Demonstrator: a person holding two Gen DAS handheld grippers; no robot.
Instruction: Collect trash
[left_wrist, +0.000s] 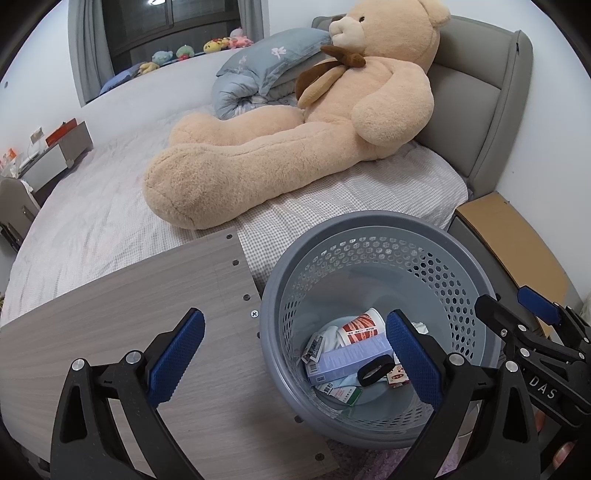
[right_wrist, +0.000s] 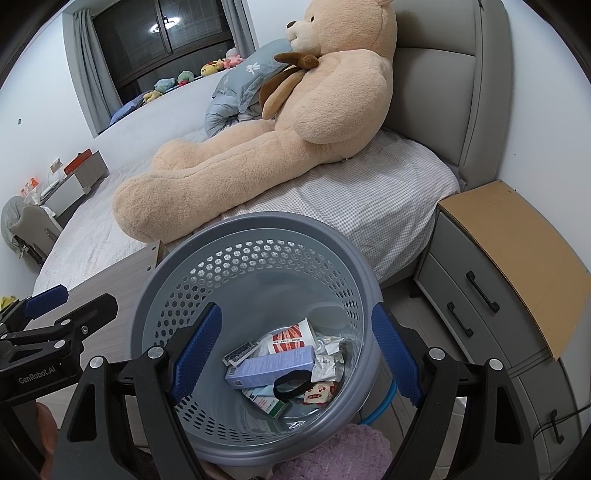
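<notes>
A grey perforated trash basket (left_wrist: 380, 236) (right_wrist: 258, 225) stands on the floor beside the bed. Inside lie a red and white paper cup (left_wrist: 360, 326) (right_wrist: 291, 336), a pale purple box (left_wrist: 351, 360) (right_wrist: 273, 363), a black ring (left_wrist: 375, 371) (right_wrist: 291, 384), small cartons and crumpled paper. My left gripper (left_wrist: 295, 363) is open and empty, over the basket's left rim and the wooden board. My right gripper (right_wrist: 295, 360) is open and empty, straddling the basket from above. The right gripper also shows at the right in the left wrist view (left_wrist: 517, 325).
A wood-grain board (left_wrist: 147, 295) lies left of the basket against the bed. A big tan teddy bear (right_wrist: 258, 140) lies on the bed. A grey nightstand with cardboard on top (right_wrist: 509, 258) stands to the right. A purple fluffy rug (right_wrist: 343, 454) lies under the basket.
</notes>
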